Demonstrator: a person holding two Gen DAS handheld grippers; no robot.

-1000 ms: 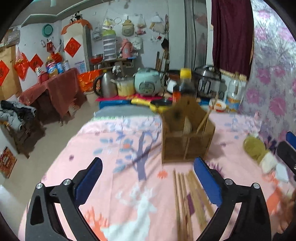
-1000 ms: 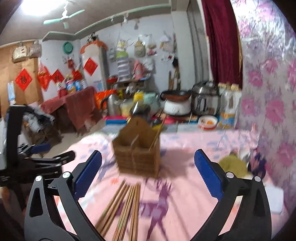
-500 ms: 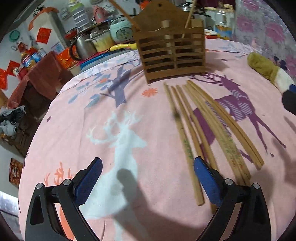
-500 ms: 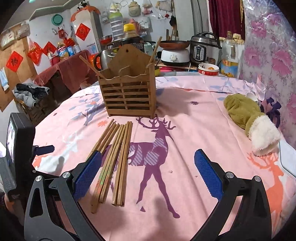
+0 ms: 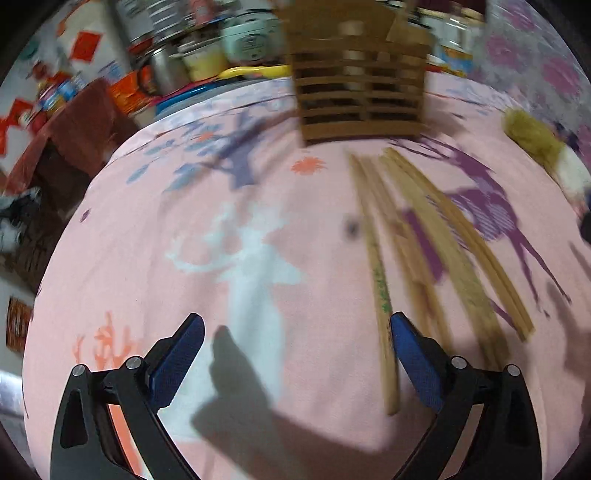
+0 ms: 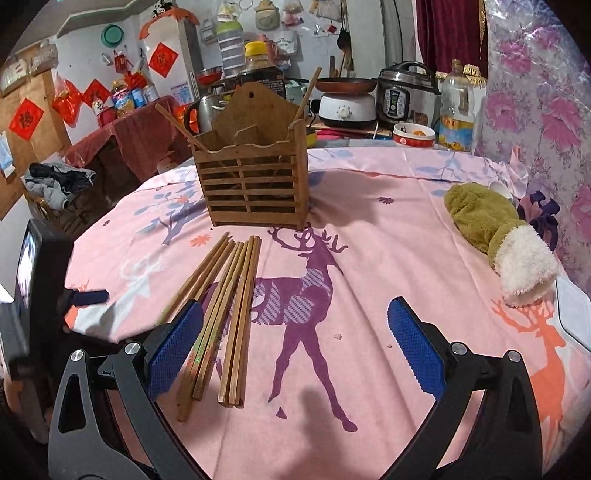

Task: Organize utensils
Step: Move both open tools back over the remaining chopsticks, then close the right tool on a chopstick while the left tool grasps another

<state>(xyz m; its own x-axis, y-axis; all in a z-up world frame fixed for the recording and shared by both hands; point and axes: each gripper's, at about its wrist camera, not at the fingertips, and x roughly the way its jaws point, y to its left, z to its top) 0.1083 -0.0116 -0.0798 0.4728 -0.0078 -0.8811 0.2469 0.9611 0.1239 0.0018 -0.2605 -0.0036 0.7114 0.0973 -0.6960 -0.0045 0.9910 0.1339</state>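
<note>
Currently: chopsticks point(image 6: 221, 314) loose mid-table point(image 6: 406, 258), before wooden holder point(image 6: 255, 184); plush toy point(image 6: 495, 236) near right edge. Left tongs point(image 5: 295, 363) and right tongs point(image 6: 295, 347) wide open, empty.

White wall point(image 6: 369, 44) hung with red paper squares point(image 6: 162, 59); dark red curtain point(image 6: 447, 33) at right; floral pink wall covering point(image 6: 535, 81); maroon-draped side furniture point(image 6: 122, 140) at left.

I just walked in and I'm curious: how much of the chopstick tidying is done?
Barely started. Two chopsticks already lean in the wooden holder. Nothing is in hand: the left gripper and right gripper are both open and empty. Left to do: the whole bundle of loose chopsticks lying on the pink tablecloth.
</note>
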